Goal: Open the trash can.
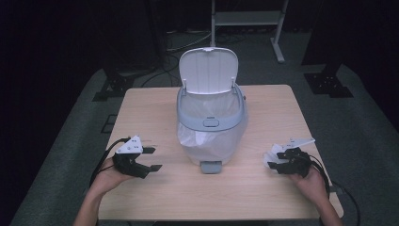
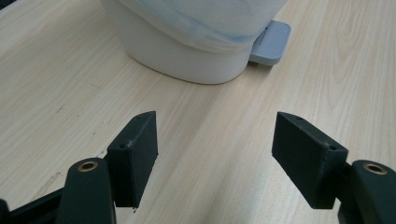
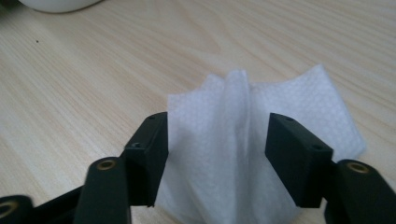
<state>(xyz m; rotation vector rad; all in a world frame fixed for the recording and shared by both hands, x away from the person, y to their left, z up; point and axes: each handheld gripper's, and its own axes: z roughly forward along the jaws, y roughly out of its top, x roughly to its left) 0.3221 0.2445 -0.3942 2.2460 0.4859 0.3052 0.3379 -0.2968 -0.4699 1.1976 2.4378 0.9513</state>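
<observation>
Closing right hand-held gripper (image 3: 217, 154) on tissue (image 3: 261, 135) lying on table (image 1: 155, 108): jaws partly open, straddling raised fold, likely not yet pinched. Risk: thin sheet slipping out, missing open bin (image 1: 211, 117). Left hand-held gripper (image 2: 215, 154) wide open, empty.

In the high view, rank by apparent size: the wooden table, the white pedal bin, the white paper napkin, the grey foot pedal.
1. Light wooden table
2. White pedal bin
3-4. White paper napkin and grey foot pedal: look alike; napkin partly hidden by the right claw.
</observation>
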